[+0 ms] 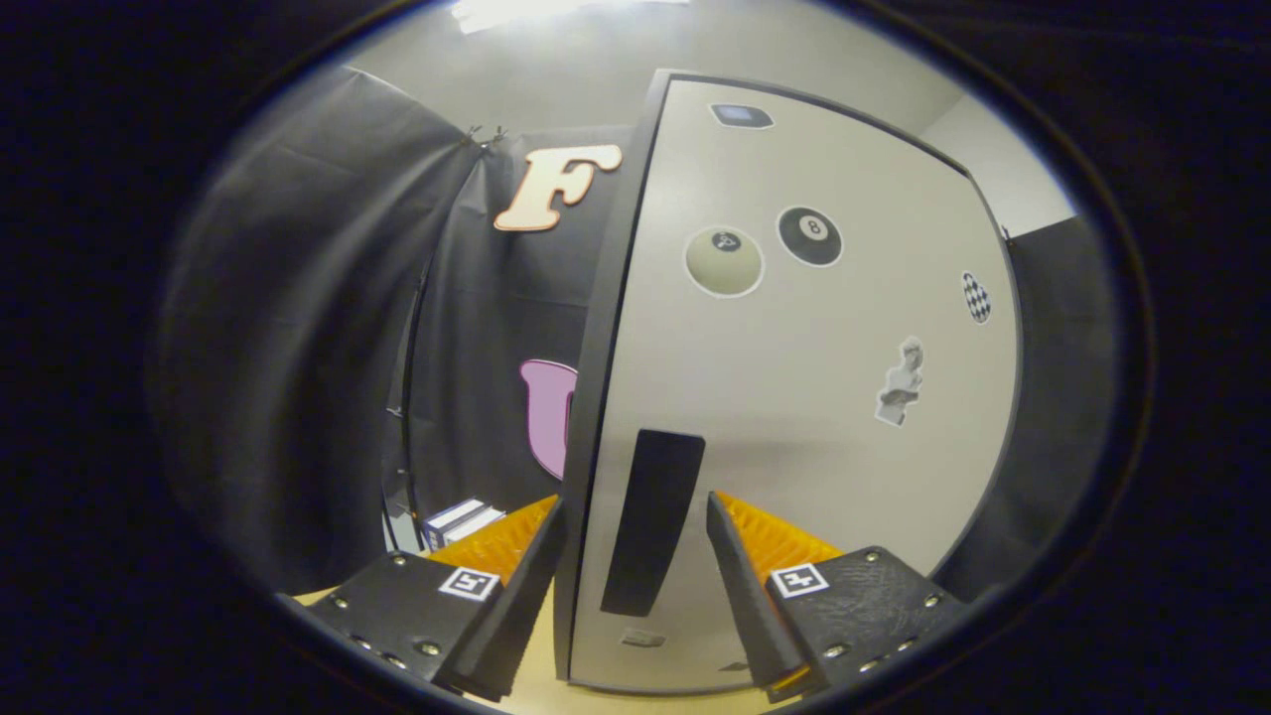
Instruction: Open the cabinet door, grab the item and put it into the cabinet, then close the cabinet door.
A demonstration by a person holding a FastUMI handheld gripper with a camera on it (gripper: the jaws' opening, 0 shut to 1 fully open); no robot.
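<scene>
The cabinet door is a pale panel with a dark frame, standing close in front of me with several stickers on it. Its black upright handle sits near the door's left edge. My gripper is open and straddles the handle. One finger is just left of the door's edge, and the other finger is in front of the door face to the right of the handle. Neither finger touches the handle. A small white and blue box lies beyond the left finger.
The cabinet stands on a tan tabletop, which shows between the fingers. Black cloth hangs to the left and behind, with a thin upright pole beside the box. A pale wall shows past the cabinet's top right.
</scene>
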